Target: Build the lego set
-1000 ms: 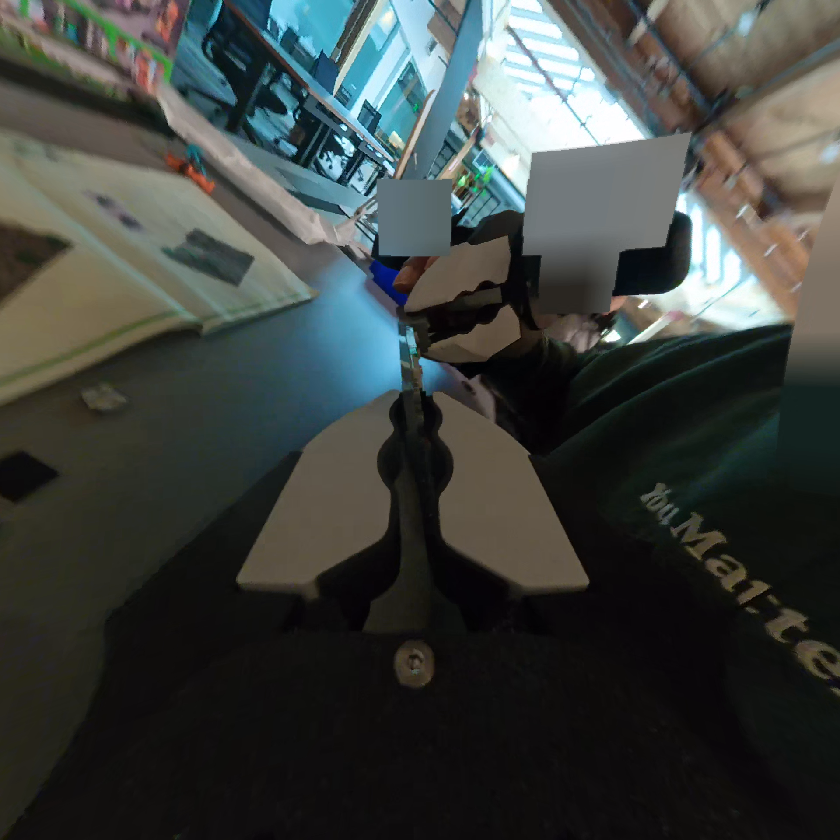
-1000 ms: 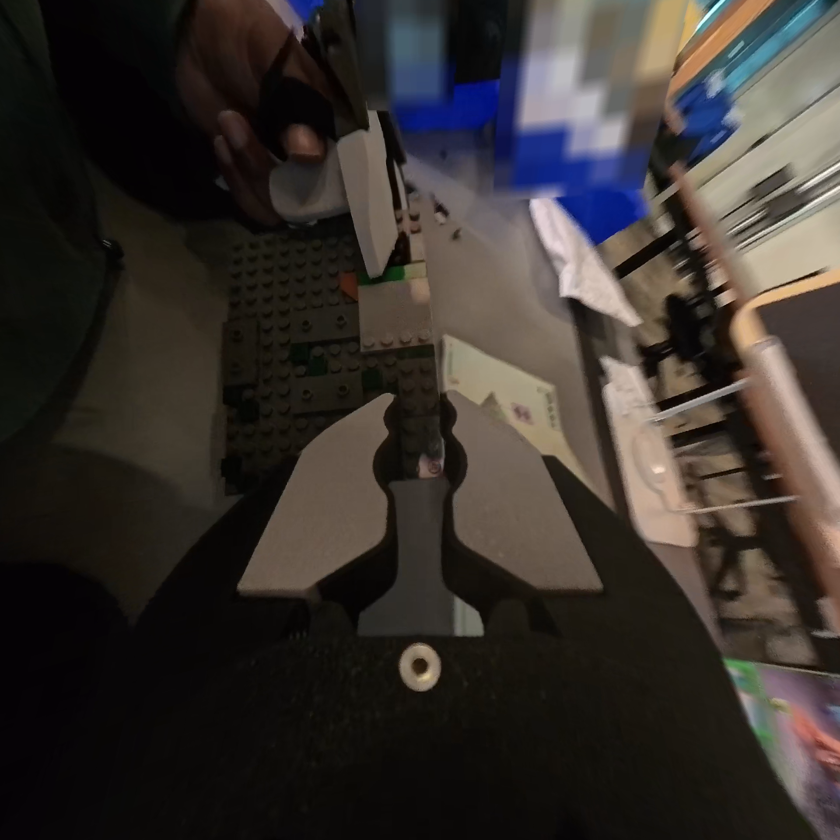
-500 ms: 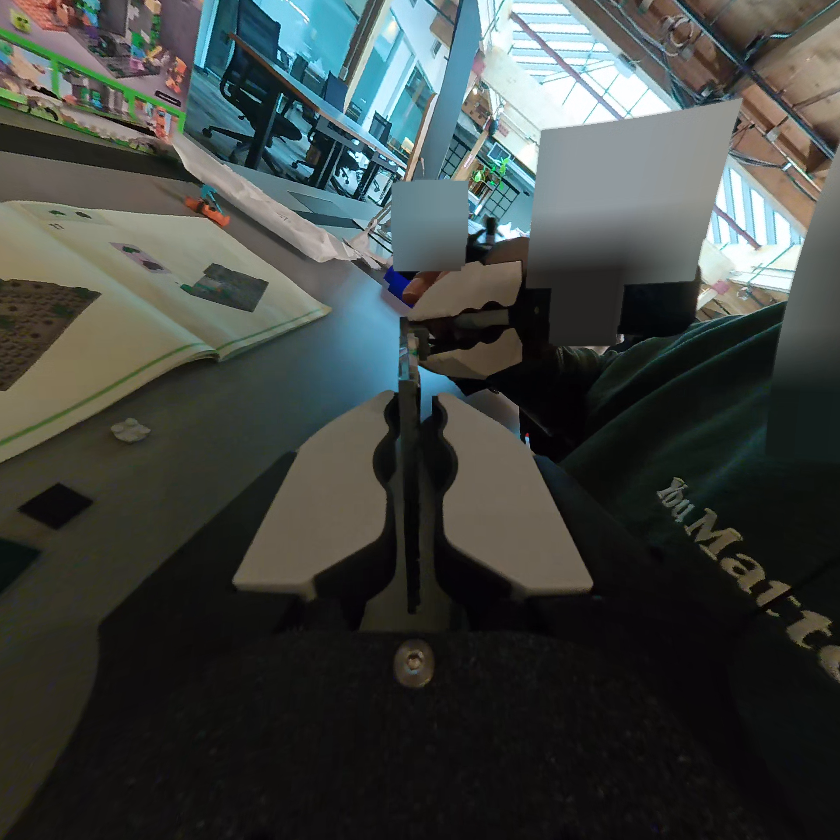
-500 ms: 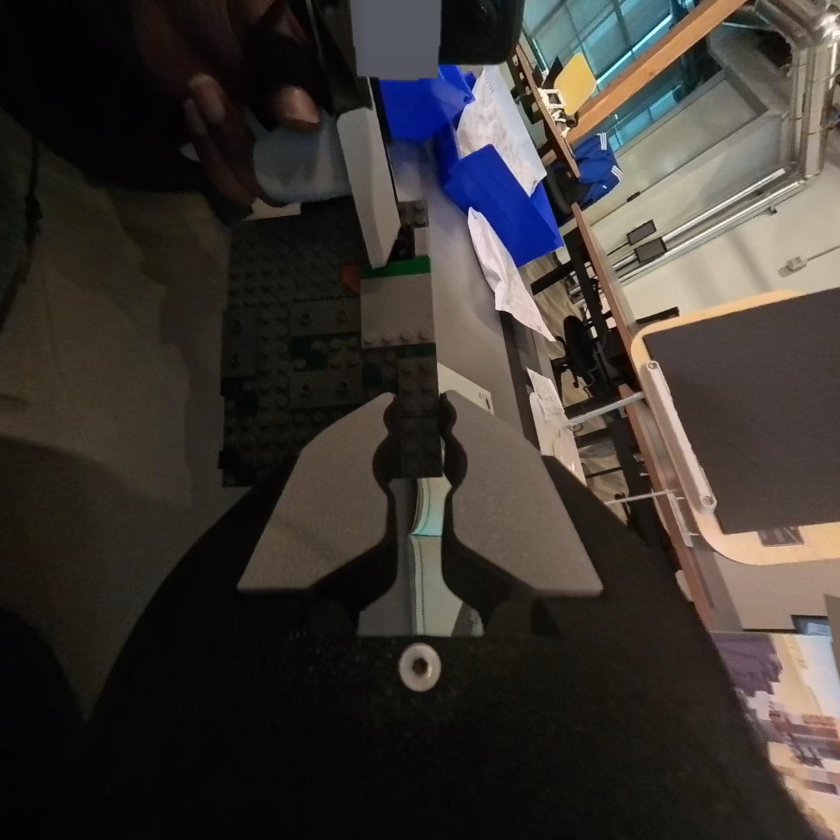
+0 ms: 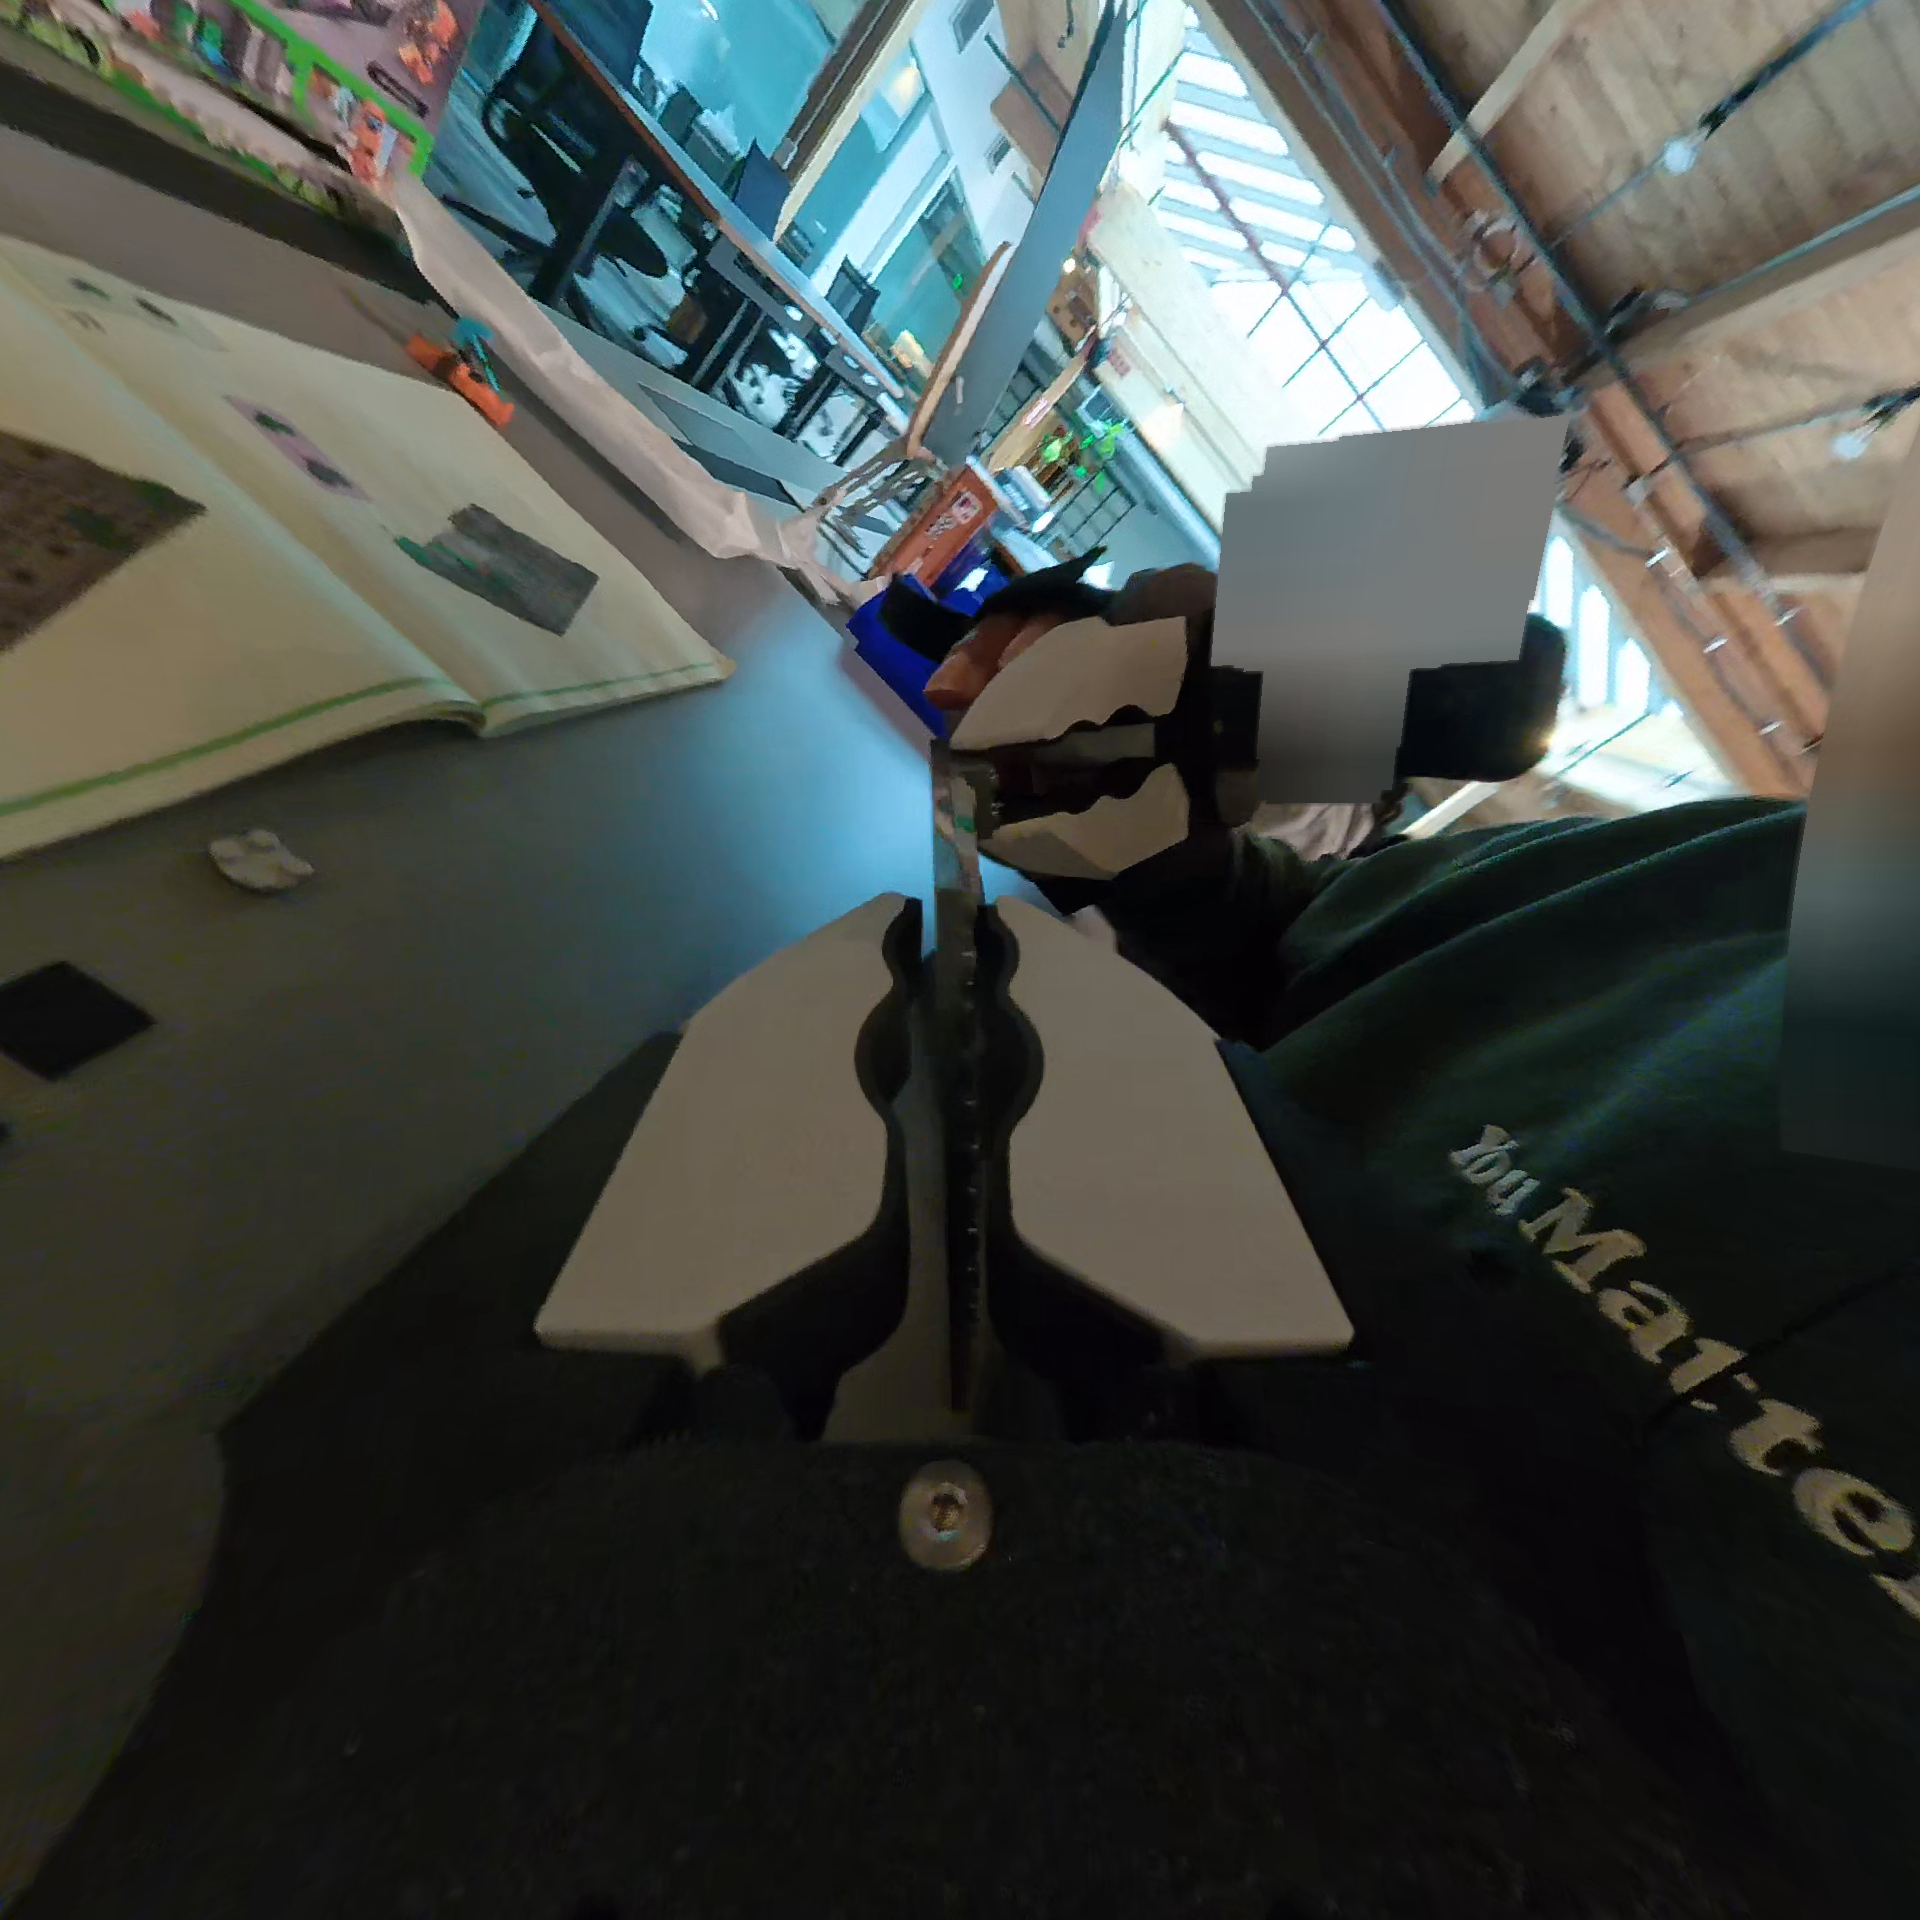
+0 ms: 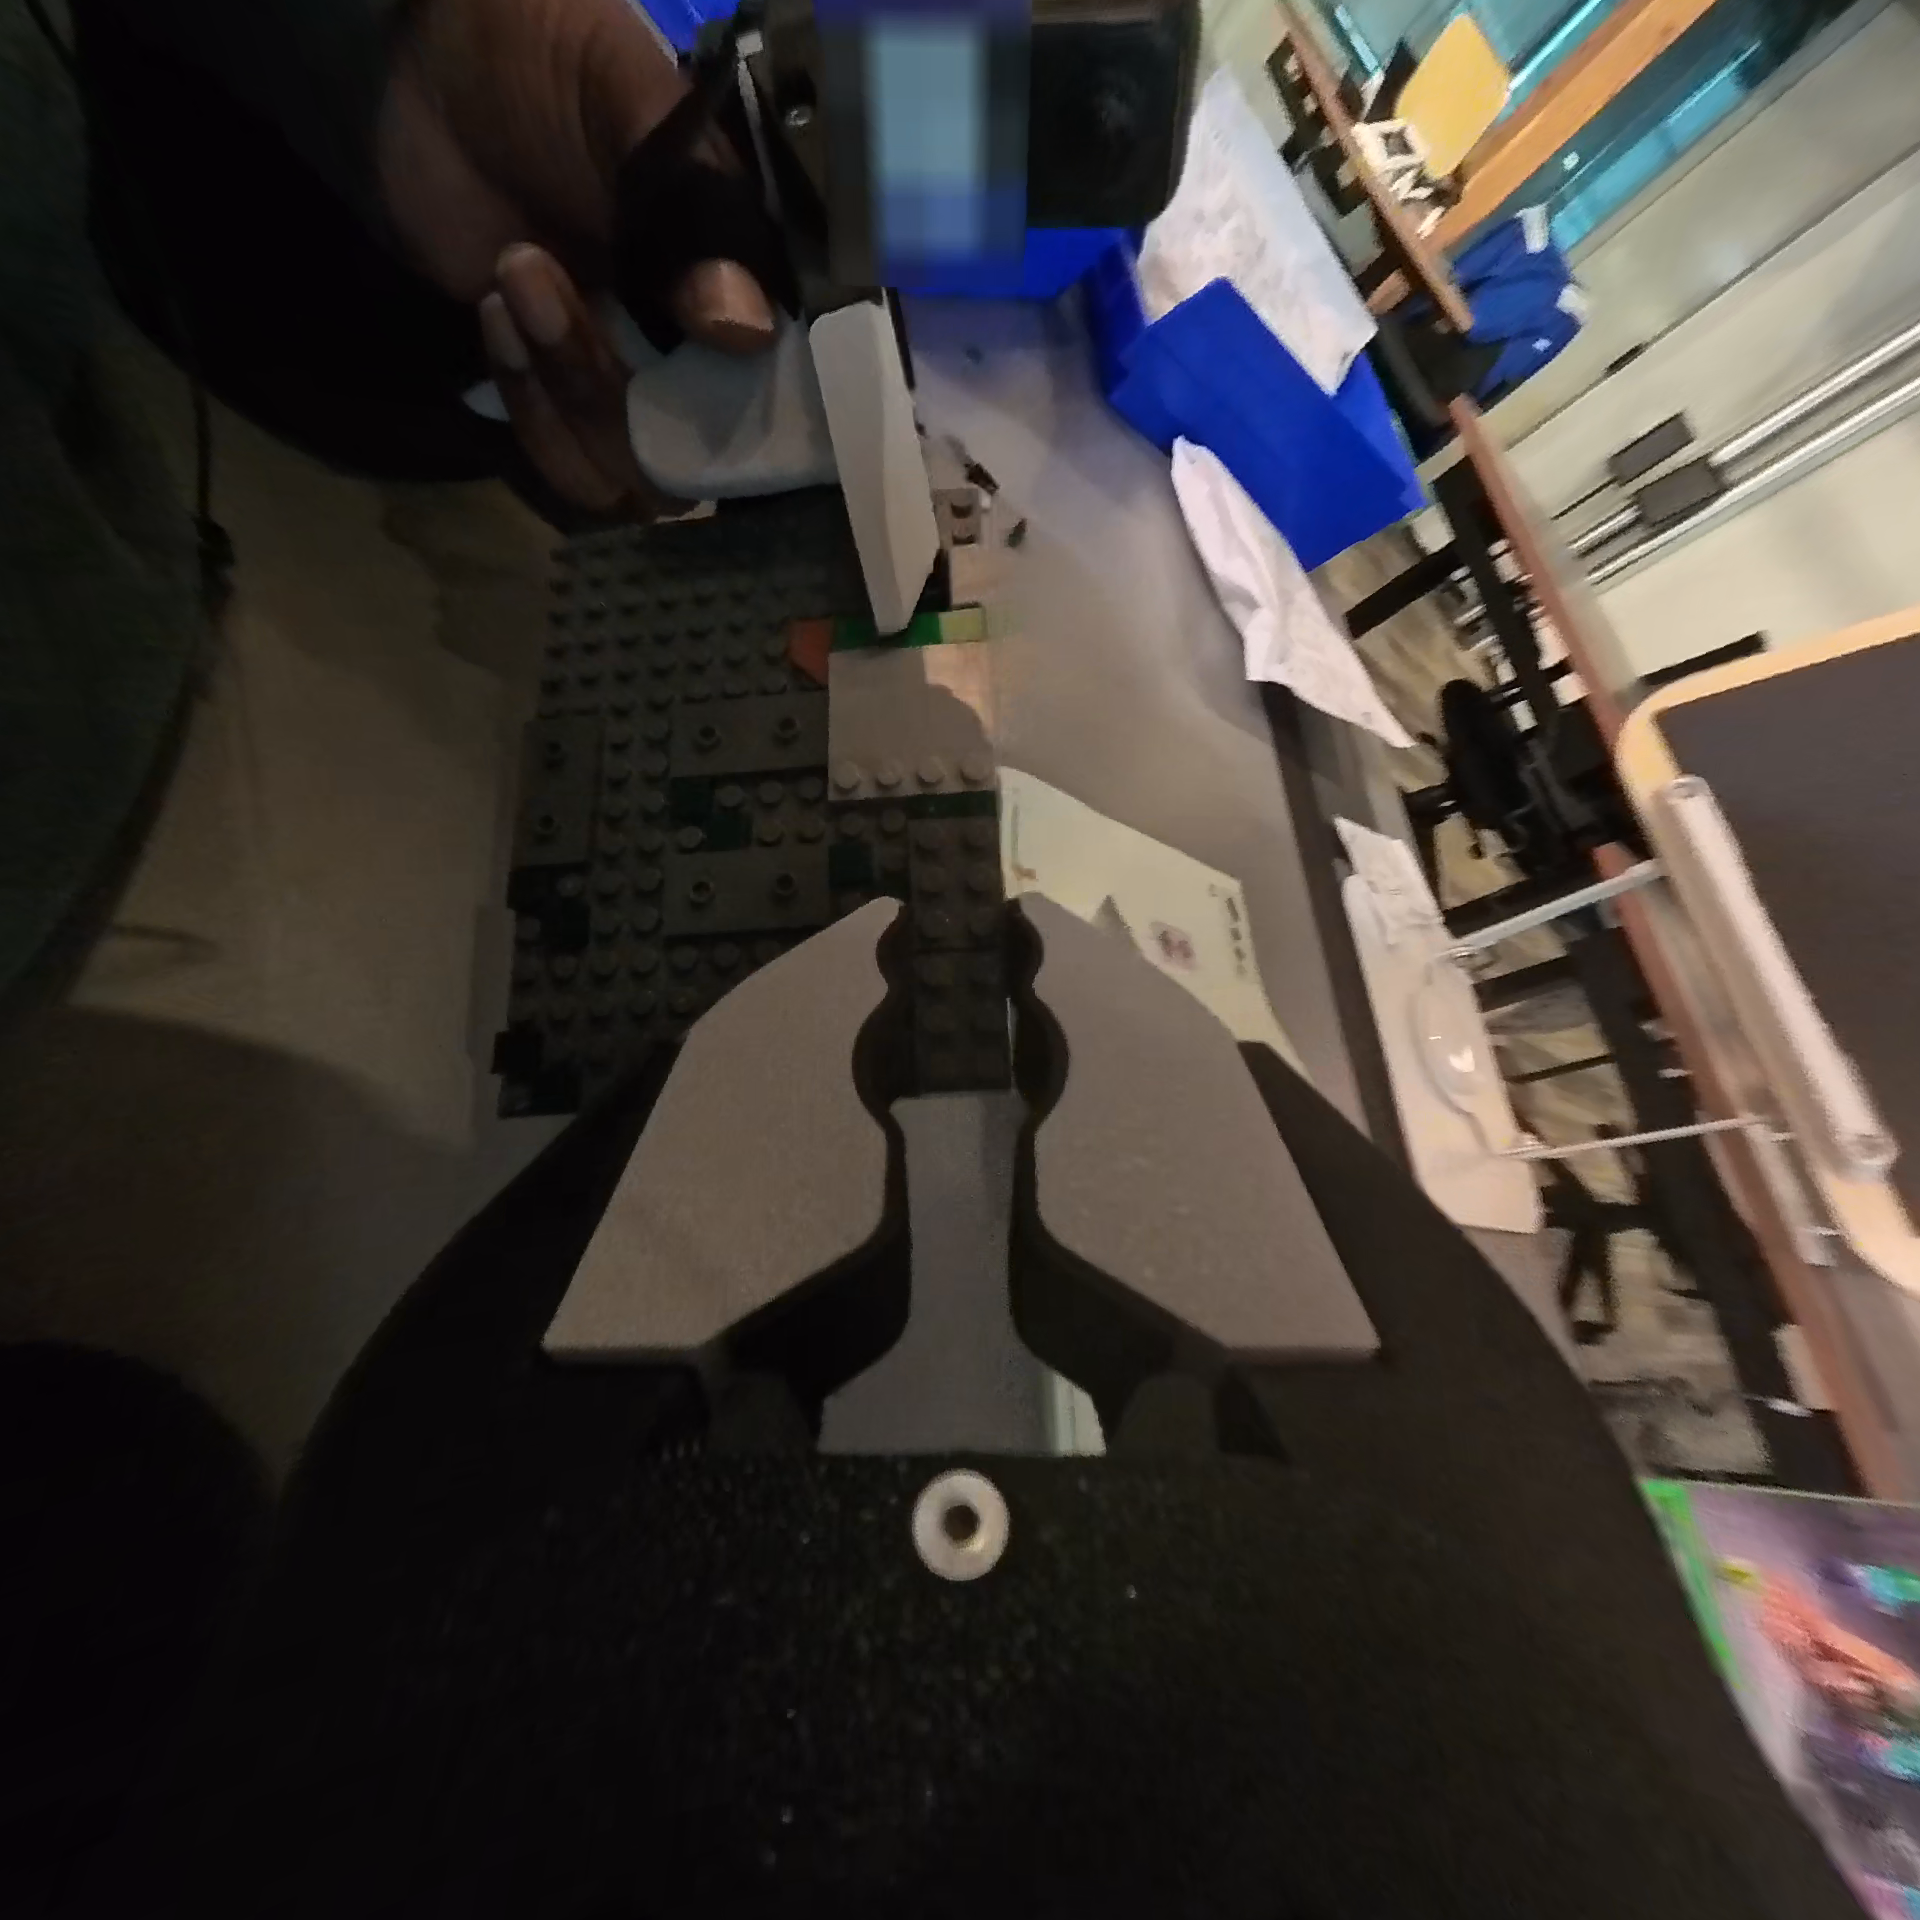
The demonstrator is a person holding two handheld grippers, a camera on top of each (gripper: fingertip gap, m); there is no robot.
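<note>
Tilted further than half a second before, the left wrist view showed the grey table (image 5: 436,935) sloping more steeply, while both grippers stayed clamped on the dark lego baseplate assembly (image 6: 665,831), which was held in the air above the table between them. Largest on the table lay the open instruction booklet (image 5: 260,582), well apart from the assembly, with the lego box (image 5: 260,73) at the far edge beyond it. Blue bins (image 6: 1257,436) stood at the table's far side in the right wrist view. The assembly, seen edge-on from the left, ran through the left gripper (image 5: 951,914), whose jaws were closed on its edge; seen face-on from the right, its studded plates carried a light grey plate (image 6: 909,727) and a green strip (image 6: 940,627). The right gripper (image 6: 951,914) was closed on the assembly's near end. A small white scrap (image 5: 260,860) and a dark square piece (image 5: 68,1018) lay on the table.
</note>
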